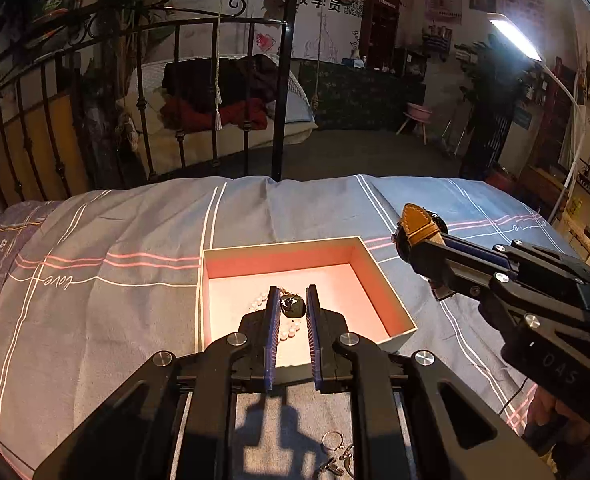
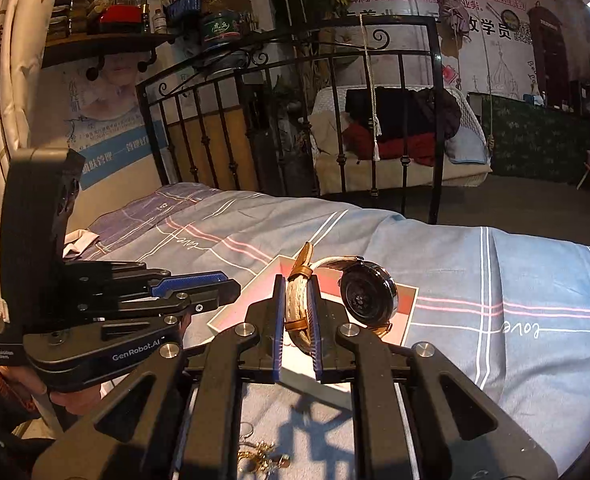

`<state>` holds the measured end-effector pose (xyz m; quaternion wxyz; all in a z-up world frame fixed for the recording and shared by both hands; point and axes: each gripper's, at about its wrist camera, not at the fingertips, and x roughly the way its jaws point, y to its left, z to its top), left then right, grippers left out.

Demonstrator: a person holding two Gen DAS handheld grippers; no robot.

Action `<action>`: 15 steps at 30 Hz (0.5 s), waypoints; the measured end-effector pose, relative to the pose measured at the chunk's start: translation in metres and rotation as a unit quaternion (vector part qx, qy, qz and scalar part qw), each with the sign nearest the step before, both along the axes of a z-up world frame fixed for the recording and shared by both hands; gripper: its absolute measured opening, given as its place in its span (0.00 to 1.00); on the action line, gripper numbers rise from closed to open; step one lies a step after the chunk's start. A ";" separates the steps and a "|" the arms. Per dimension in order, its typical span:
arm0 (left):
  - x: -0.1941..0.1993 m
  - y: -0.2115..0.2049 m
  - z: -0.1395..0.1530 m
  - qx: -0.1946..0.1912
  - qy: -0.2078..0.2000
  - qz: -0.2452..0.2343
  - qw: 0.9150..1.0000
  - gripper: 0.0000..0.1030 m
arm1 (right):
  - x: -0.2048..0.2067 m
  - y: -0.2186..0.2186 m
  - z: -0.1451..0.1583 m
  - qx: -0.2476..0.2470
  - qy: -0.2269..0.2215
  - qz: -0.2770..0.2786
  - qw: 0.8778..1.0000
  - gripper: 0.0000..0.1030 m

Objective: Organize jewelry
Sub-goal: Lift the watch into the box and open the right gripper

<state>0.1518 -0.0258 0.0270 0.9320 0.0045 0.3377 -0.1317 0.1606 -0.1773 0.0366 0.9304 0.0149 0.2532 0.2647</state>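
"GenRobot.AI" on left hand-held gripper (image 2: 199, 286) — "love" bedsheet (image 2: 519, 330)

- You work over a bed (image 1: 135, 240) with a grey-blue striped cover.
- A black iron bedframe (image 2: 295, 92) stands beyond.
- A lamp (image 1: 515, 38) glares at your right.

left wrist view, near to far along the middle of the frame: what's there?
Loose rings on the bedspread → left tool → dark pendant between its fingers → far wall of the pink box → striped bedspread → black iron bed frame.
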 end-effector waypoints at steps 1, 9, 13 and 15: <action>0.004 -0.001 0.001 -0.001 -0.001 0.002 1.000 0.12 | 0.006 0.000 -0.001 0.000 0.002 -0.005 1.000 0.11; 0.041 -0.004 -0.003 -0.002 0.017 0.022 1.000 0.12 | 0.041 0.006 -0.015 -0.010 0.026 -0.024 0.999 0.11; 0.055 -0.004 -0.014 0.002 0.037 0.025 0.999 0.12 | 0.056 0.011 -0.028 -0.027 0.051 -0.028 0.998 0.11; 0.058 -0.006 -0.019 0.008 0.046 0.022 0.999 0.12 | 0.061 0.010 -0.037 -0.031 0.066 -0.029 0.997 0.11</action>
